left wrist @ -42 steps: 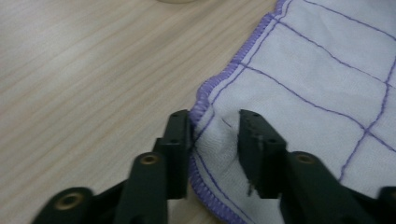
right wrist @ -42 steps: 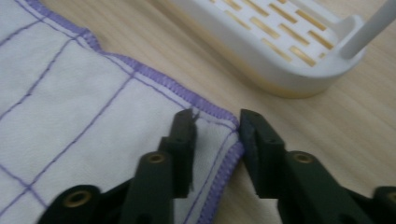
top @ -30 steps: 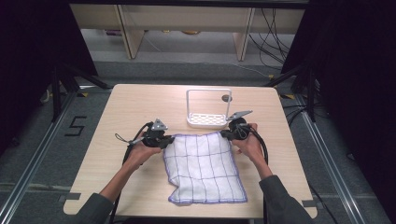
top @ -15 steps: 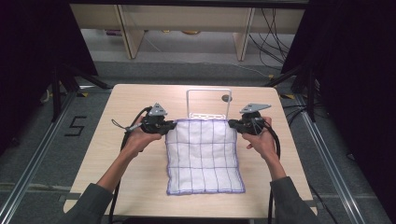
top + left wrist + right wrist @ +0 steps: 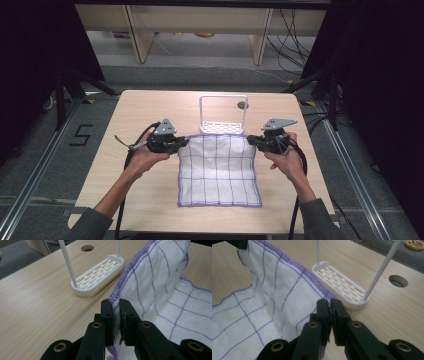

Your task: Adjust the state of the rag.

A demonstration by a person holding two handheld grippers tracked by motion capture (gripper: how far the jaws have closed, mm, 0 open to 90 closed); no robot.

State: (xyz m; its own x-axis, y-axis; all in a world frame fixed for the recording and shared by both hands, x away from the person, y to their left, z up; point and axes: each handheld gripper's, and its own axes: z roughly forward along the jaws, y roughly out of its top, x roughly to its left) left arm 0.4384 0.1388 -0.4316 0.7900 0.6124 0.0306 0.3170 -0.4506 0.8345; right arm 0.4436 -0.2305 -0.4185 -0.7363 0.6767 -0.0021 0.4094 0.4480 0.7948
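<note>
Left tongs point(image 5: 181, 143) and right tongs point(image 5: 252, 140) each pinch a far corner of the white checked cloth point(image 5: 218, 170), now raised and stretched flatter than a second ago, its near edge on the worktop point(image 5: 125, 115), just before the white rack point(image 5: 223, 116), likely for hanging.

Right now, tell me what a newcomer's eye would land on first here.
First, the white cloth with purple grid lines, stretched by its two far corners at the middle of the table. The left tongs and right tongs each pinch a corner, and the near edge rests on the wood. Just beyond stands a white rack with a slotted base.
</note>
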